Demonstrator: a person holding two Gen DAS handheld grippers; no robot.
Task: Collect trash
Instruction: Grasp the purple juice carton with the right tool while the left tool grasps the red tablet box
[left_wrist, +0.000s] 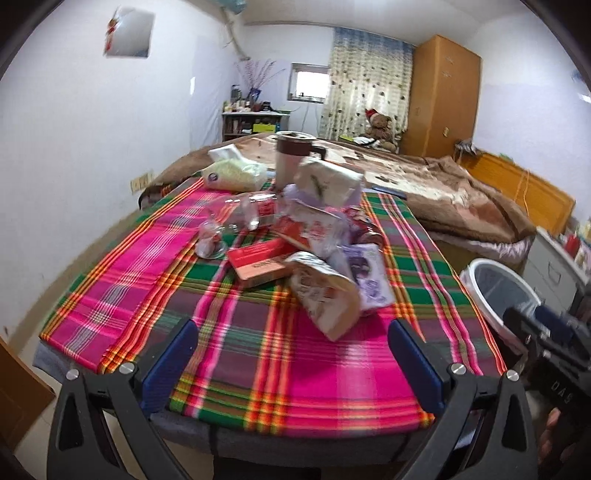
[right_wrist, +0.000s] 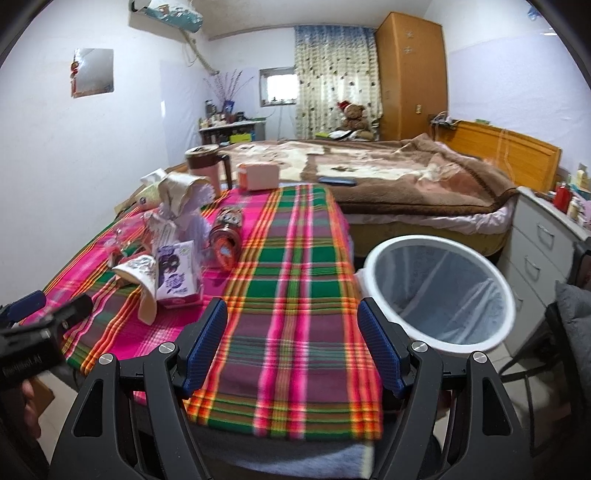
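A heap of trash lies mid-table on the plaid cloth (left_wrist: 258, 362): a crumpled paper cup (left_wrist: 325, 291), a purple carton (left_wrist: 369, 273), a red box (left_wrist: 258, 264), a clear plastic bottle (left_wrist: 247, 212) and wrappers. My left gripper (left_wrist: 291, 354) is open and empty above the near table edge, short of the heap. My right gripper (right_wrist: 293, 339) is open and empty over the cloth (right_wrist: 295, 295), with the paper cup (right_wrist: 142, 280) and purple carton (right_wrist: 177, 273) to its left. A white bin (right_wrist: 439, 291) with a grey liner stands right of the table; it also shows in the left wrist view (left_wrist: 498, 291).
A brown-lidded mug (left_wrist: 293, 157), a tissue pack (left_wrist: 236, 171) and a small pink box (right_wrist: 258, 175) sit at the table's far end. A bed (right_wrist: 406, 173) lies beyond. White drawers (right_wrist: 535, 251) stand right of the bin.
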